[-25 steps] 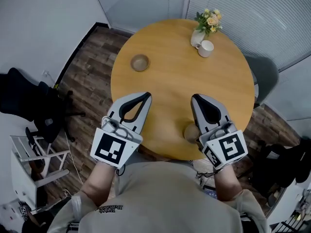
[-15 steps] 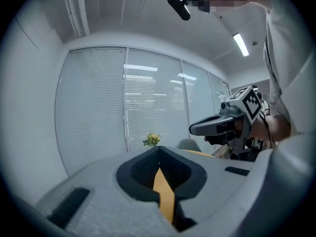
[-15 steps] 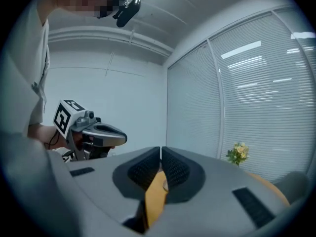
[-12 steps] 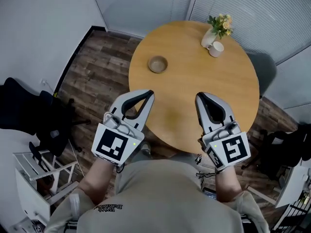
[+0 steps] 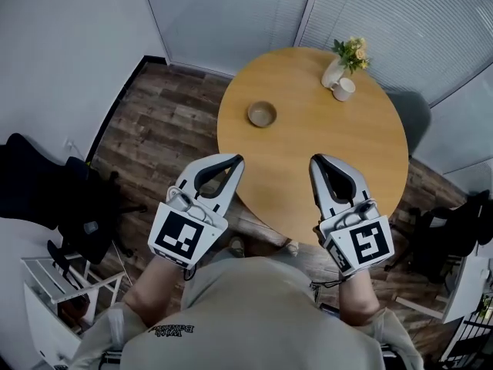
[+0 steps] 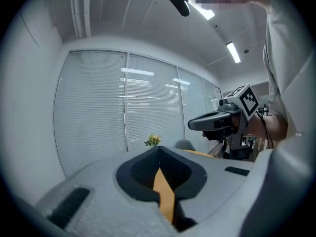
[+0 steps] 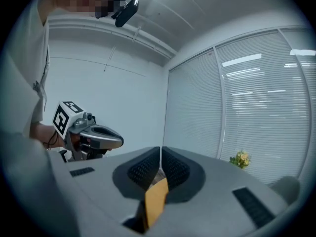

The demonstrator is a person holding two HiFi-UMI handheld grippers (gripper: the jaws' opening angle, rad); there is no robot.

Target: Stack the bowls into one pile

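At lower left of the head view, the left gripper [image 5: 236, 160] is held at the desk's [image 5: 308, 141] near edge, its fingers pressed together with nothing between them. The bowl [image 5: 262, 114] sits above it on the desk's left part, well apart from both grippers. It may be one bowl or several nested. At lower right, the right gripper [image 5: 315, 161] is likewise closed and empty.

1. A round wooden table [image 5: 323, 160] stands on a dark wood floor [image 5: 162, 122].
2. A white vase [image 5: 333, 72] with yellow flowers sits near the table's far edge. A white mug [image 5: 344, 89] is just beside it.
3. A black chair [image 5: 73, 206] is on the left.
4. White blinds [image 5: 400, 21] hang behind the table.
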